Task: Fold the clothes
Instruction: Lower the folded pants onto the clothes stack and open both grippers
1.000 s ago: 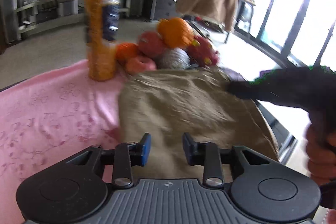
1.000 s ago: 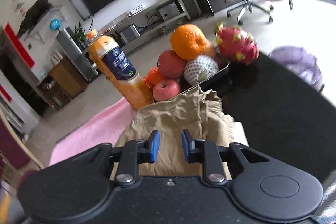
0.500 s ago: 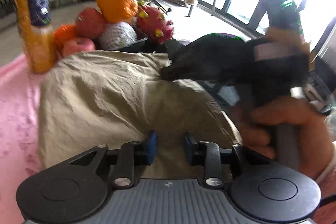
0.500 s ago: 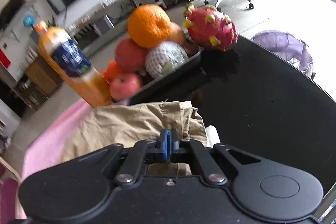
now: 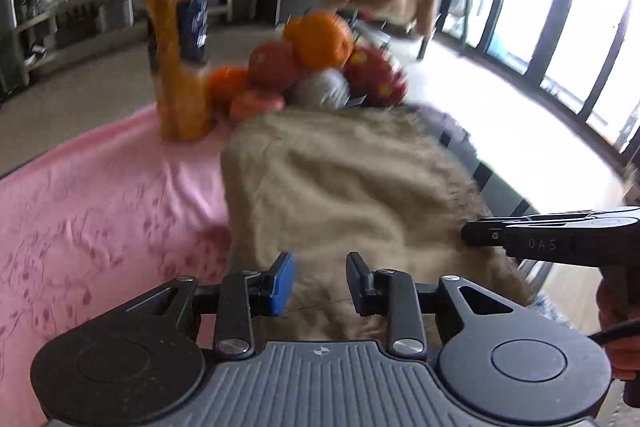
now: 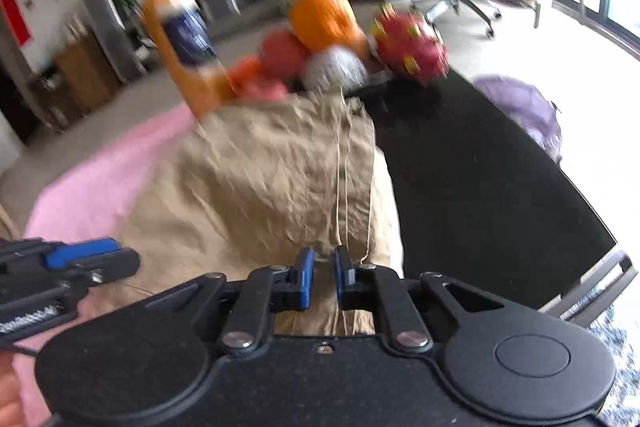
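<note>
A tan garment (image 5: 348, 187) lies folded and wrinkled on a pink cloth (image 5: 100, 207) and partly on the black table. My left gripper (image 5: 320, 283) hovers over its near edge, open, with nothing pinched. The right gripper (image 5: 464, 235) reaches in from the right, its tip at the garment's right edge. In the right wrist view the garment (image 6: 272, 187) stretches ahead with loose threads hanging. There my right gripper (image 6: 322, 279) has its jaws opening, a narrow gap between the blue pads and cloth showing behind it, not gripped. The left gripper (image 6: 132, 261) enters from the lower left.
An orange juice bottle (image 5: 180, 39) stands just beyond the garment, next to a tray piled with fruit (image 5: 320, 39). The black table (image 6: 480, 187) runs off to the right, with a purple basket (image 6: 520, 107) on the floor past it. A hand (image 5: 616, 307) holds the right gripper.
The right gripper's jaws closed fully, then parted a little, and it drew back from the garment's far end to its near right edge. The left view swung right and back.
</note>
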Motion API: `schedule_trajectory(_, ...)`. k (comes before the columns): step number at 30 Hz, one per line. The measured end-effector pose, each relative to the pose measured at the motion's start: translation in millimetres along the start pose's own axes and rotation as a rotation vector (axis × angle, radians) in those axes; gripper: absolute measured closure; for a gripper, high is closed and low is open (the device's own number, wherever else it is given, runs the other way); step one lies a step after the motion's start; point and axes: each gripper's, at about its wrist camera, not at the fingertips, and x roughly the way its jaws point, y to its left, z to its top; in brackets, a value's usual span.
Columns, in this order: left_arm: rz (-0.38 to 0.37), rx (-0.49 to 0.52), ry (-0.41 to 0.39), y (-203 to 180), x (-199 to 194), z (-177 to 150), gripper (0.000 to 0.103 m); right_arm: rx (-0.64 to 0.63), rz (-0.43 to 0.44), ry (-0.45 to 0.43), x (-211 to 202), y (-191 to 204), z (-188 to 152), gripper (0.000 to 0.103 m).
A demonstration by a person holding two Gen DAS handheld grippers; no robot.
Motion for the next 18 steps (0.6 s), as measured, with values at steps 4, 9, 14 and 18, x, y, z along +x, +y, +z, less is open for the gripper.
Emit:
schedule_trajectory(4,0.059,0.0,0.026,-4,-16,4,0.067,0.034,0.007,-0.006,-14,5,6,0.091)
schedule_trajectory(9,0.129,0.003,0.0,-14,-62,18,0.041,0.026,0.026,-0.057,-78,18,16,0.062)
schedule_trajectory(14,0.093,-0.032,-0.027,-24,-108,17,0.028,0.061,-0.009,-0.068,-130,34,13,0.023)
schedule_trajectory(18,0.076,-0.037,-0.038,-31,-139,10,0.02,0.077,-0.066,-0.054,-154,45,4,0.005)
